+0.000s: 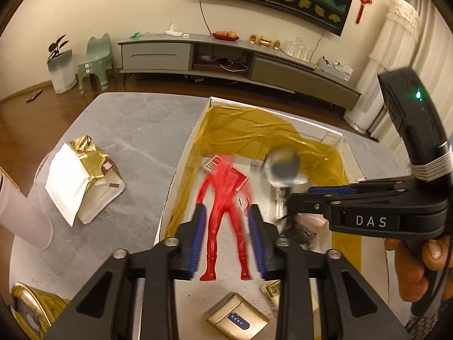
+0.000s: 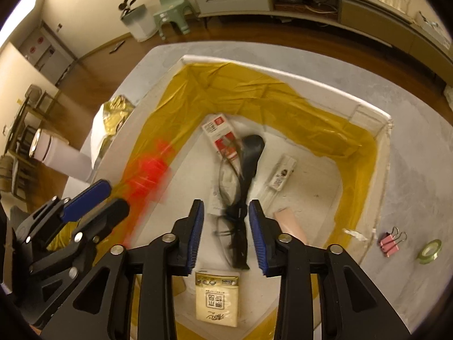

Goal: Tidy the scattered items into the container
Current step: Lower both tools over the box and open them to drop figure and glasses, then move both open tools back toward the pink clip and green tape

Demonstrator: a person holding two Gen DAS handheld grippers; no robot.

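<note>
Hovering over the white box [image 1: 181, 170] lined with gold foil [image 1: 254, 124]: left gripper [image 1: 226, 218], jaws parted, red toy figure [image 1: 223, 215] blurred between the blue pads, touching neither. At 3 o'clock, right gripper [image 2: 226, 212], likewise spread, black hairbrush [image 2: 249, 153] blurred in the gap with a dark cord. Inside the box, a red-and-white carton [image 2: 220, 136] at 12 o'clock, a tissue pack [image 2: 216, 297] at 6. Outside on the grey table [image 2: 419, 170], at 4 o'clock, a pink binder clip [image 2: 389, 245] beside a green tape roll [image 2: 430, 252].
</note>
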